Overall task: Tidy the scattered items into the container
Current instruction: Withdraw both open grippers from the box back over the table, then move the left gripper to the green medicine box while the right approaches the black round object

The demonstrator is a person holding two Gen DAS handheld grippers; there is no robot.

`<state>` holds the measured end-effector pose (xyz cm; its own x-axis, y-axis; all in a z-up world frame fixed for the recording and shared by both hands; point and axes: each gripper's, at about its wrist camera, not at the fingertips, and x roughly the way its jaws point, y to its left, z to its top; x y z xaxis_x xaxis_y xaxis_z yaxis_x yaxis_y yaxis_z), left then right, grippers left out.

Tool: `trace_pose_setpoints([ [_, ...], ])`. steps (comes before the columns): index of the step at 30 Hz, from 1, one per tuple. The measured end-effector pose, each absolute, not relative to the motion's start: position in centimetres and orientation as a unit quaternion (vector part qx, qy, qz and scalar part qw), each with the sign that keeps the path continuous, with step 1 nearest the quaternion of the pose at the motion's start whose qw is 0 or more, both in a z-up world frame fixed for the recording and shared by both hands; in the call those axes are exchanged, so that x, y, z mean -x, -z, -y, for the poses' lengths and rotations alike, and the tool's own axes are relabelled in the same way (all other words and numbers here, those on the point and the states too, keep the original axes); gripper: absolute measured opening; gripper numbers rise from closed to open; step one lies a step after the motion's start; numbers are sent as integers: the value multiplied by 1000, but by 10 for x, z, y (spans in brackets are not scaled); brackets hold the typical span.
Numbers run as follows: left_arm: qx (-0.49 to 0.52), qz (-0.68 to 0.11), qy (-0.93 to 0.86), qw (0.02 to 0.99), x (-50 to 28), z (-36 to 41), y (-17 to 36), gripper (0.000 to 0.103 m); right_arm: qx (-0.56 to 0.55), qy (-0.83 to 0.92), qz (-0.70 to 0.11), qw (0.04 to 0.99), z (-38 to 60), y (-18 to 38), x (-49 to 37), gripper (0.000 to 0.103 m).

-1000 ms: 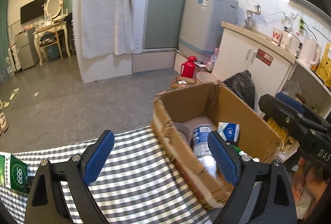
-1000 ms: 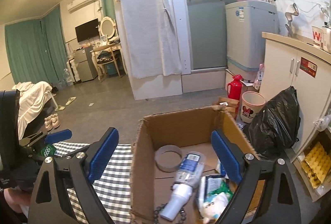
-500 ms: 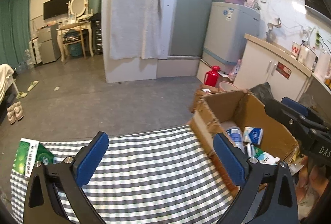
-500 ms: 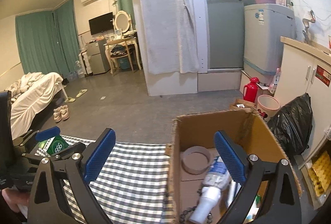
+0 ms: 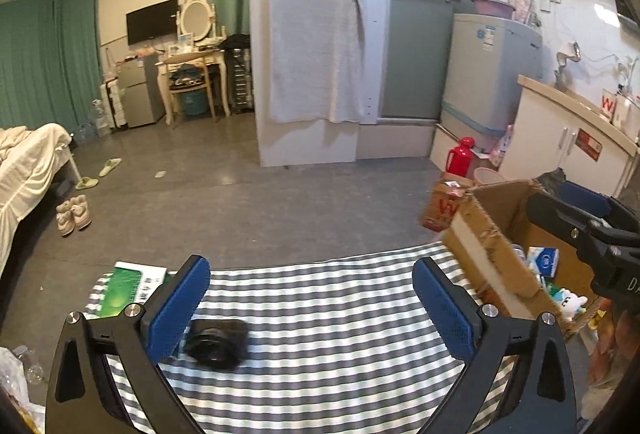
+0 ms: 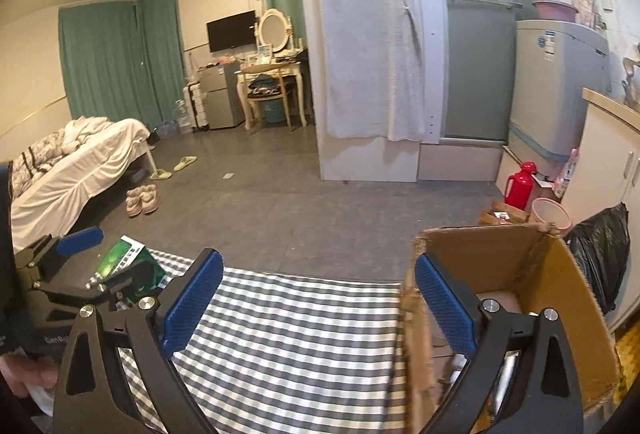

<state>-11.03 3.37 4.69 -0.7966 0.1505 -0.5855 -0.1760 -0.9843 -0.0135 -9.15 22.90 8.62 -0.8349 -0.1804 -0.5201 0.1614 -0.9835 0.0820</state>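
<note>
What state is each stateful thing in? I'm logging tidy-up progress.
left gripper: open, empty.
right gripper: open, empty.
cardboard box: open-topped, holding items.
black camera: lying on the striped cloth, not yet boxed.
green box: lying on the cloth's far corner.

One-room home — bed (image 6: 76, 169), vanity (image 5: 192, 73), washing machine (image 5: 492, 73).

On my table (image 5: 320, 314), camera (image 5: 218, 344) lies left; box (image 5: 496, 266) sits at the right edge; carton (image 5: 124, 288) far left.
</note>
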Motion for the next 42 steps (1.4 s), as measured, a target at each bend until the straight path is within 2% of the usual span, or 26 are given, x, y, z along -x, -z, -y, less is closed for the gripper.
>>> trace_pose_setpoints([
  [13, 315, -1, -949, 20, 115, 51, -39, 103, -296, 942, -26, 158, -160, -55, 106, 97],
  [25, 340, 6, -940, -31, 123, 121, -16, 103, -317, 913, -125, 225, -75, -10, 109, 97],
  [42, 394, 14, -919, -12, 144, 134, 34, 103, -364, 884, -153, 250, -34, 41, 126, 97],
])
